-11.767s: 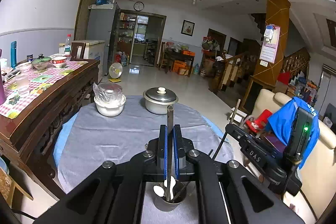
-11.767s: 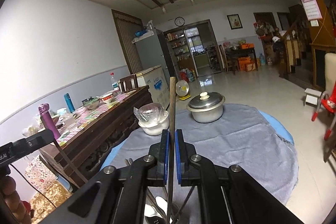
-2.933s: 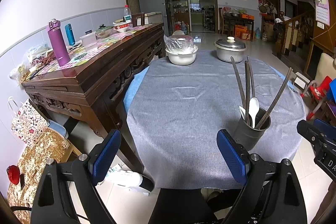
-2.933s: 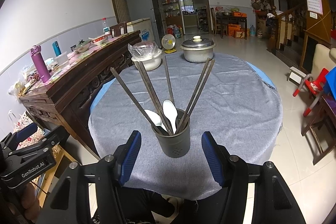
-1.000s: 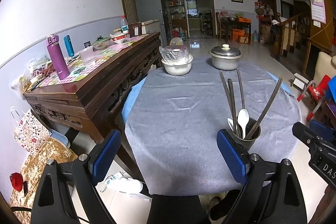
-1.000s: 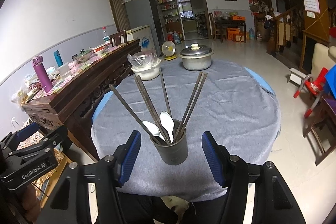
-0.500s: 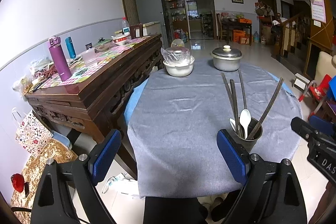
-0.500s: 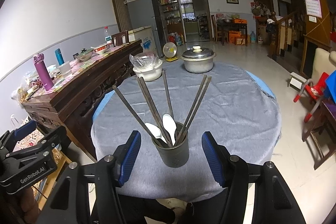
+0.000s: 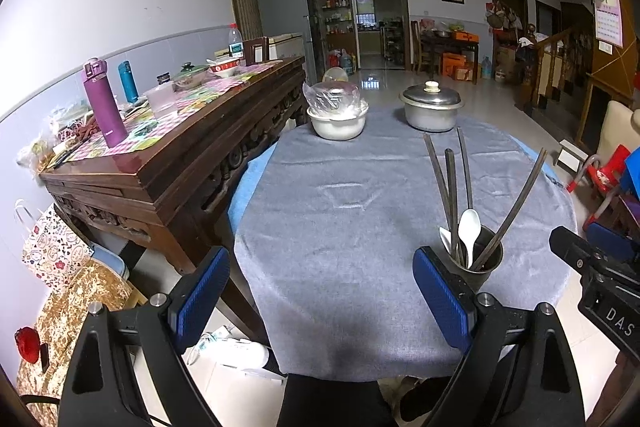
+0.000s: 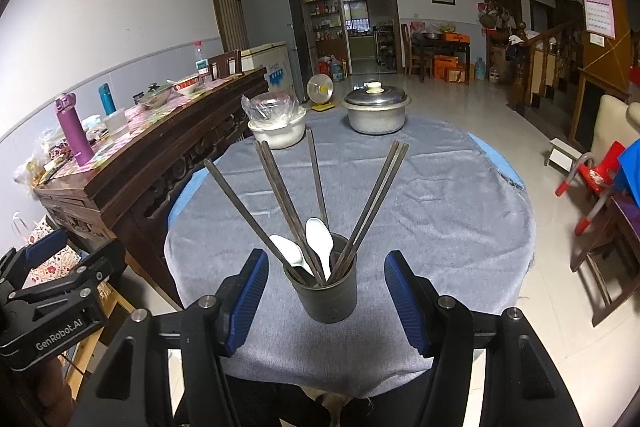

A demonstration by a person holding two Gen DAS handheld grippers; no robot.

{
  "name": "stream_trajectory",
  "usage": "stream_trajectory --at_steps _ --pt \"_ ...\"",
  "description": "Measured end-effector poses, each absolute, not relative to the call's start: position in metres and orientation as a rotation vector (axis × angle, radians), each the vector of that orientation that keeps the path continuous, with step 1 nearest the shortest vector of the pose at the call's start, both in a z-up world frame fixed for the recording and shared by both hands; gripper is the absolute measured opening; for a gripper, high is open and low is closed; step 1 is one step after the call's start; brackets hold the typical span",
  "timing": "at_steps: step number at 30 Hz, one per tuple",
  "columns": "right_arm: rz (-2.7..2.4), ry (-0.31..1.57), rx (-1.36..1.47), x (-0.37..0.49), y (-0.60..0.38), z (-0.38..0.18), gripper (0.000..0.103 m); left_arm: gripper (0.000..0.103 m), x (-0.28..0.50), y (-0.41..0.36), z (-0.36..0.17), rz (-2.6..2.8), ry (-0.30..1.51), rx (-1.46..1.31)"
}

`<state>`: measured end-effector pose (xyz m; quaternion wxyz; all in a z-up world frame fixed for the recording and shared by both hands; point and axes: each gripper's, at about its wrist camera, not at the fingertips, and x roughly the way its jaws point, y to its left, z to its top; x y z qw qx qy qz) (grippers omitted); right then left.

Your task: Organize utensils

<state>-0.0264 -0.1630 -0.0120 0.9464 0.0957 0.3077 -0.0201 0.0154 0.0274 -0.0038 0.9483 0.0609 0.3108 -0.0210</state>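
Utensil holder point(image 10: 325, 291) standing upright between my right gripper point(image 10: 324, 301) fingers, chopsticks point(image 10: 280, 187) fanning upward.
I am holding both grippers open and empty; my left gripper point(image 9: 320, 297) is sitting left of the holder, farther off.

Dark cup point(image 10: 327, 291) upright, chopsticks point(image 10: 280, 187) and spoons point(image 10: 320, 239) inside.

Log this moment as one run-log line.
stage: utensils stowed | holder: upright on grey cloth, holds chopsticks and two white spoons | left gripper: open, empty | right gripper: open, astride holder, not touching

Matt grey tablecloth point(image 10: 440, 195), glossy wooden sideboard point(image 10: 132, 163)
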Motion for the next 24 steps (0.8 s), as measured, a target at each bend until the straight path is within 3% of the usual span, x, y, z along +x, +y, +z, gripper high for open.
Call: stream_trajectory --at_steps 19,24 --pt "-0.035 0.634 0.220 -0.011 -0.174 -0.030 0.064 0.093 0.027 0.018 -0.015 -0.052 0.657 0.144" --pt "-0.080 0.613 0.246 -0.004 -0.198 -0.040 0.065 0.093 0.064 0.033 -0.028 -0.025 0.687 0.097"
